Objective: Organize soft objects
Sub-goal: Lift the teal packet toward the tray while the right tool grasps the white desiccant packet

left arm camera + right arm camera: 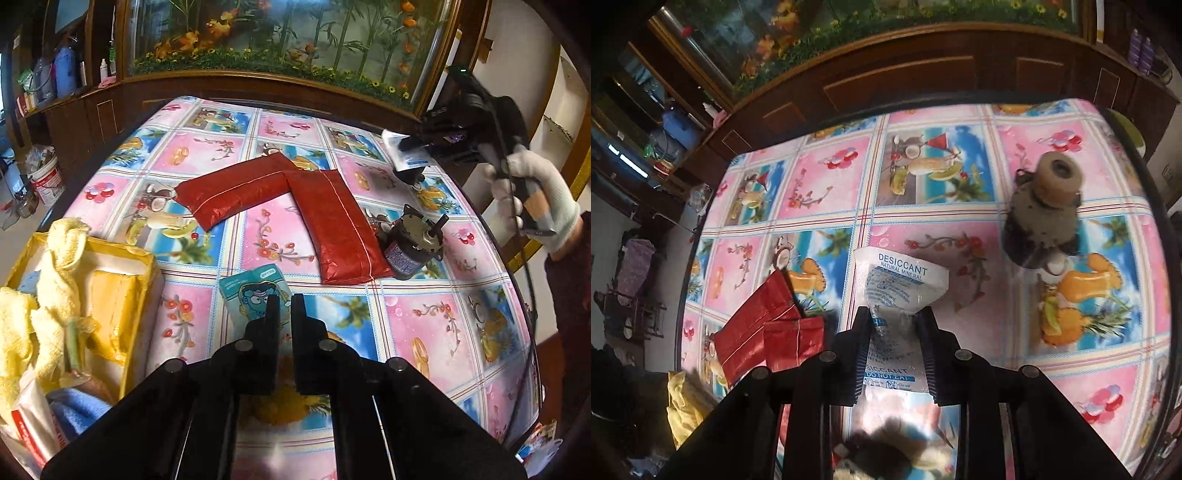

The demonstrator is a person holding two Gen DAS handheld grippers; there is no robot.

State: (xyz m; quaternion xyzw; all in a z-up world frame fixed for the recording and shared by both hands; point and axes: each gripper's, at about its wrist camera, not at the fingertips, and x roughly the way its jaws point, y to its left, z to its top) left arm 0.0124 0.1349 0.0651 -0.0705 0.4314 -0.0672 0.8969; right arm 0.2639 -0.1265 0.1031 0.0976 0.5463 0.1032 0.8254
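My right gripper (892, 317) is shut on a white desiccant packet (897, 284) and holds it above the table; it also shows in the left wrist view (410, 157) at the far right. Two red pouches (280, 199) lie overlapping in an L on the flowered tablecloth (424, 325), also seen in the right wrist view (764, 332). My left gripper (285, 301) is nearly shut and empty, hovering over a teal cartoon sachet (255, 291). A yellow box (144, 266) at the left holds yellow towels (55, 258) and a blue cloth (79, 408).
A small black motor (410, 242) stands right of the red pouches, also in the right wrist view (1045, 214). A wooden cabinet with an aquarium (280, 40) runs behind the table. A white bucket (46, 181) sits on the floor at left.
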